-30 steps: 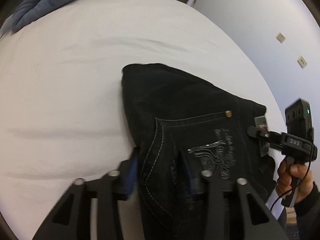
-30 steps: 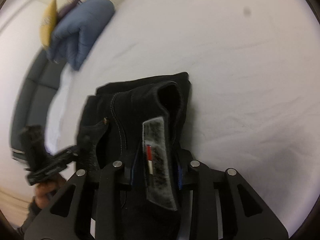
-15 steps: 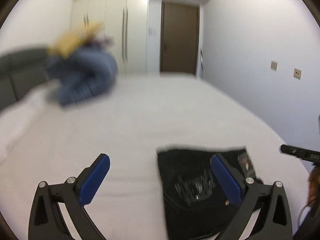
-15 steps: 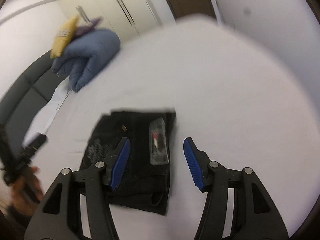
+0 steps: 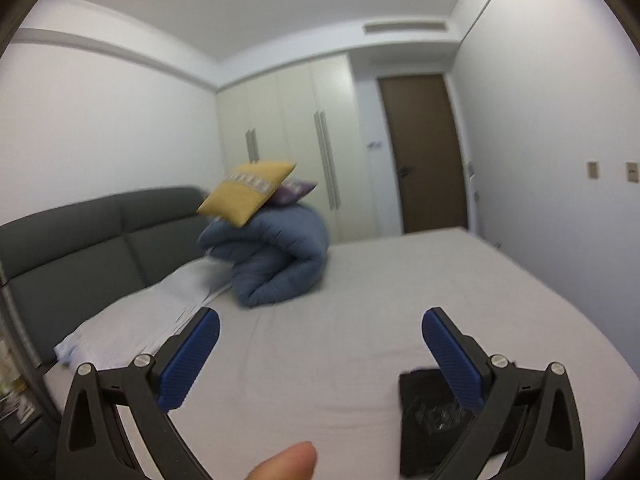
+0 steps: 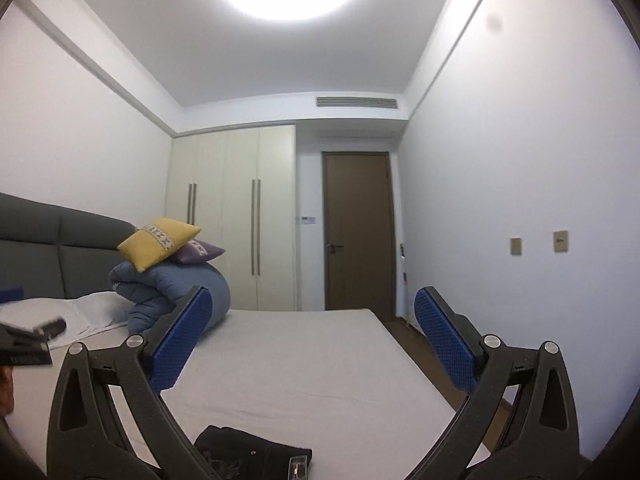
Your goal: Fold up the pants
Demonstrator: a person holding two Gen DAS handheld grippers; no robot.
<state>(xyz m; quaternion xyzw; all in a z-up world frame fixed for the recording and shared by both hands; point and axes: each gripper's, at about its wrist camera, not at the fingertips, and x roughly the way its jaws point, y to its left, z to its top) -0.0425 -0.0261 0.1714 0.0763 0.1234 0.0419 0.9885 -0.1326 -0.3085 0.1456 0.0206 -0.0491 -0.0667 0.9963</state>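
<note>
Two wide-spread tools above square-folded black pants

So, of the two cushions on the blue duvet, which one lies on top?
The yellow cushion: it rests partly over the purple cushion, which peeks out from beneath it.

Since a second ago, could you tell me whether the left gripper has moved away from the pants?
Yes. The left gripper has opened, lifted and tilted up off the folded black pants, which now lie low on the white bed.
</note>
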